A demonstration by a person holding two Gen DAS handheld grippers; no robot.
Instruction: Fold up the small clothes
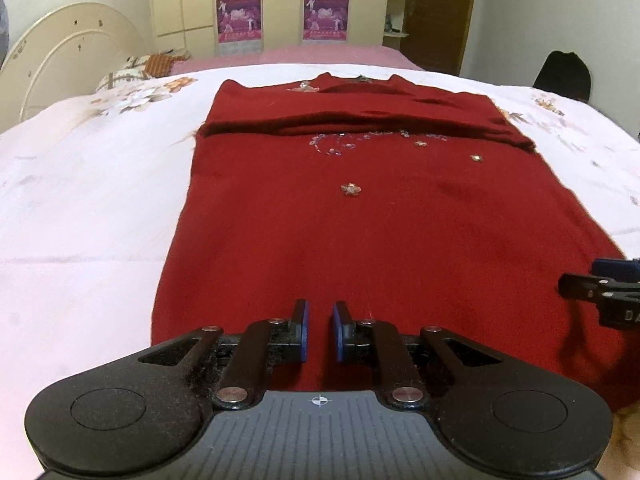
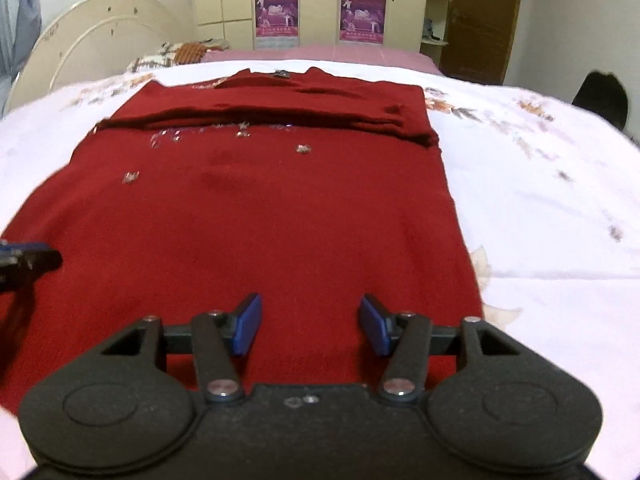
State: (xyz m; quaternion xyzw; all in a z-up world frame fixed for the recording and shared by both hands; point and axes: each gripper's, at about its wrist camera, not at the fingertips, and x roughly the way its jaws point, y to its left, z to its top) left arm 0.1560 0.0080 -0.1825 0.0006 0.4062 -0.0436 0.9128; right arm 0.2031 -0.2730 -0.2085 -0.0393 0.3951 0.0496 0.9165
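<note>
A dark red sweater (image 1: 360, 220) (image 2: 260, 220) with sequin flowers lies flat on the bed, neck at the far end, and its sleeves are folded across the chest as a thick band (image 1: 360, 124). My left gripper (image 1: 320, 308) hovers over the near hem toward the garment's left side. It is shut to a narrow slit, with nothing between the blue pads. My right gripper (image 2: 311, 304) hangs over the hem toward the right side, open, with only cloth below it. Each gripper shows at the edge of the other's view: the right gripper (image 1: 592, 280) and the left gripper (image 2: 36, 258).
The white floral bedsheet (image 1: 80, 200) (image 2: 540, 200) spreads on both sides of the sweater. A cream headboard (image 1: 68, 52) and a pillow (image 1: 136, 68) are at the far left. Behind stand a wardrobe with posters (image 1: 280, 4) and a brown door (image 1: 440, 12). A dark object (image 1: 564, 76) sits past the bed's right edge.
</note>
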